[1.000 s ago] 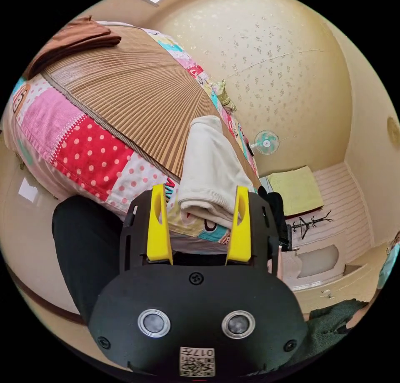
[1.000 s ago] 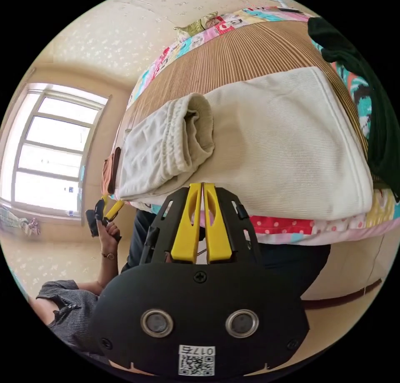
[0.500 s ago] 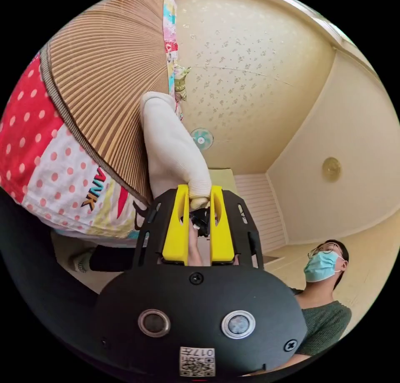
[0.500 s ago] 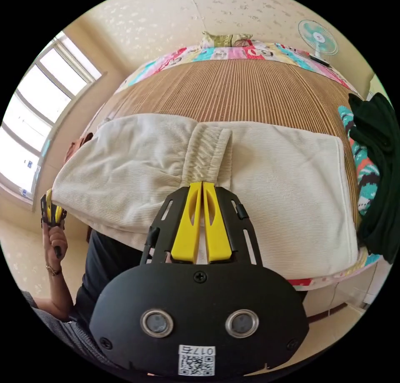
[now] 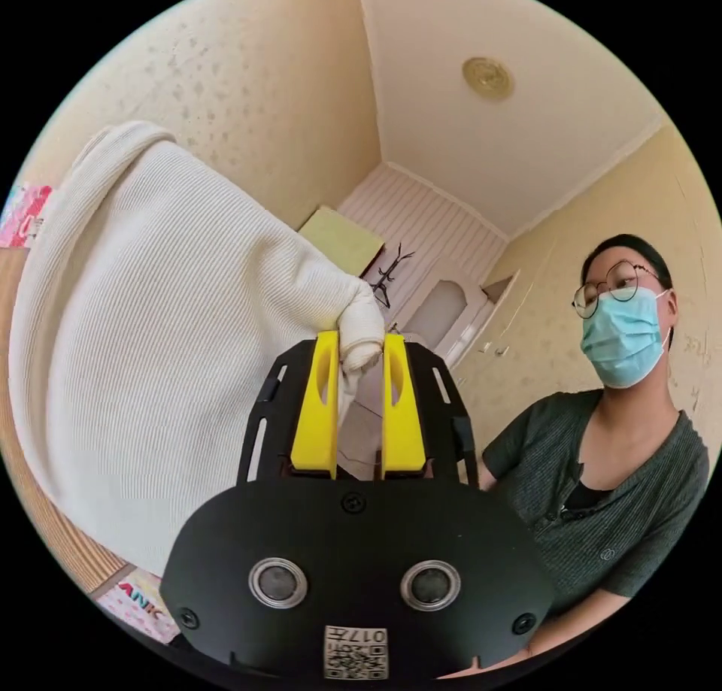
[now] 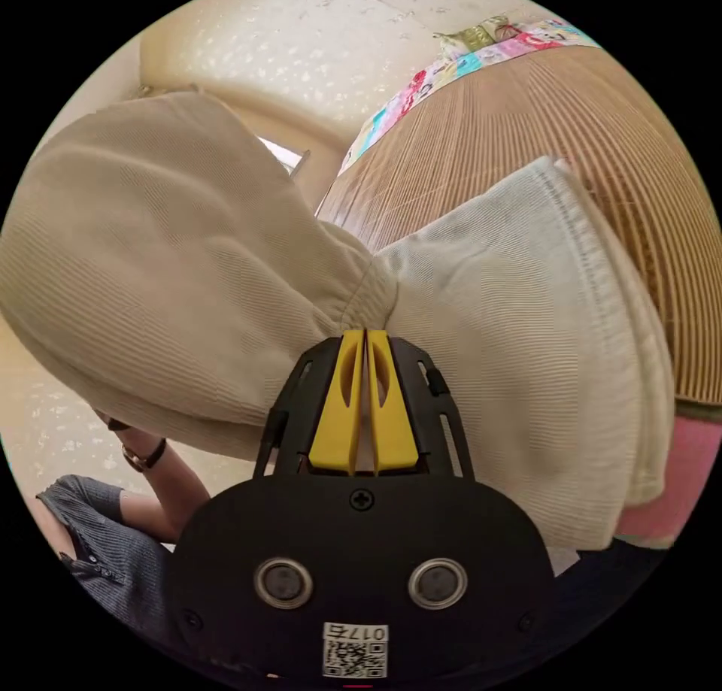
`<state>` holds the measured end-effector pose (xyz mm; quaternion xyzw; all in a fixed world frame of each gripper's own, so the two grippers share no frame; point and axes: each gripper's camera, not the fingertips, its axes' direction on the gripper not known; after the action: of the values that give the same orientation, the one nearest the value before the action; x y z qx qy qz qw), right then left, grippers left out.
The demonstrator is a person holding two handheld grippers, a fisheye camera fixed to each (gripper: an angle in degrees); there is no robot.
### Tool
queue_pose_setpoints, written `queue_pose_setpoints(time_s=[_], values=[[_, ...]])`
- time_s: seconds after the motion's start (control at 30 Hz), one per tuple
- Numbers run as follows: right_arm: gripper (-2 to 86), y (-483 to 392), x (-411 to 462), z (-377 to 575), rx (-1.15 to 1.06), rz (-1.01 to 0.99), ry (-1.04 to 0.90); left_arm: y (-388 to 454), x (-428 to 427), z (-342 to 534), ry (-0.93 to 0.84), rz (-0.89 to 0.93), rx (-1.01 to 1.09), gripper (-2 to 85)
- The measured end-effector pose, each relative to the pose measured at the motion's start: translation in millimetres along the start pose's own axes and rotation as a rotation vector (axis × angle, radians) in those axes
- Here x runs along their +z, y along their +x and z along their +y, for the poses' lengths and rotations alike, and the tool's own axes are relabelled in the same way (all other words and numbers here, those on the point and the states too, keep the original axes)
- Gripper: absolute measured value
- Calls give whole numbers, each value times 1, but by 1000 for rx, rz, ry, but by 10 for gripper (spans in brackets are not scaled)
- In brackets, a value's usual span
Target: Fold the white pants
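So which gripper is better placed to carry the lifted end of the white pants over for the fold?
Probably left: the left gripper pinches a lifted end of the white pants, while the right gripper clamps their middle near the mat.

The white pants (image 5: 158, 330) are a matt, finely ribbed cloth, bunched between the left gripper (image 5: 359, 349) and its smooth yellow plastic jaws on a matt black housing. Beyond the right gripper (image 6: 365, 335), a ridged, woven-looking mat (image 6: 526, 142) adjoins a patchwork cloth cover (image 6: 489, 48).
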<state>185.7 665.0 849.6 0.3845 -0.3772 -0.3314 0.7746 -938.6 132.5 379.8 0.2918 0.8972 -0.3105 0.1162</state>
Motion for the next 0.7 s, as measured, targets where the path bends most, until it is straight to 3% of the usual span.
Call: queue_pose_setpoints(time_s=[0.1, 0.17, 0.27, 0.37, 0.4, 0.43, 0.5, 0.6, 0.7], values=[[6, 53, -93, 21, 82, -37, 155, -32, 58, 26, -53, 132, -63, 100], [8, 102, -165, 49, 198, -14, 230, -49, 64, 48, -24, 88, -93, 99], [13, 157, -227, 88, 370, 79, 193, -81, 58, 89, -57, -235, -191, 108], [18, 177, -271, 127, 378, 1, 215, -123, 63, 134, -253, -635, -364, 119], [20, 180, -278, 134, 392, -10, 220, -139, 65, 151, -316, -680, -403, 109], [26, 184, -291, 145, 419, -54, 225, -143, 62, 159, -313, -670, -410, 104], [43, 185, -305, 157, 422, -163, 241, -142, 27, 186, -137, -618, -423, 102], [126, 180, -321, 166, 371, -336, 297, -140, -21, 218, 84, -763, -492, 149], [229, 177, -316, 156, 335, -433, 231, -186, -20, 237, 23, -692, -596, 173]])
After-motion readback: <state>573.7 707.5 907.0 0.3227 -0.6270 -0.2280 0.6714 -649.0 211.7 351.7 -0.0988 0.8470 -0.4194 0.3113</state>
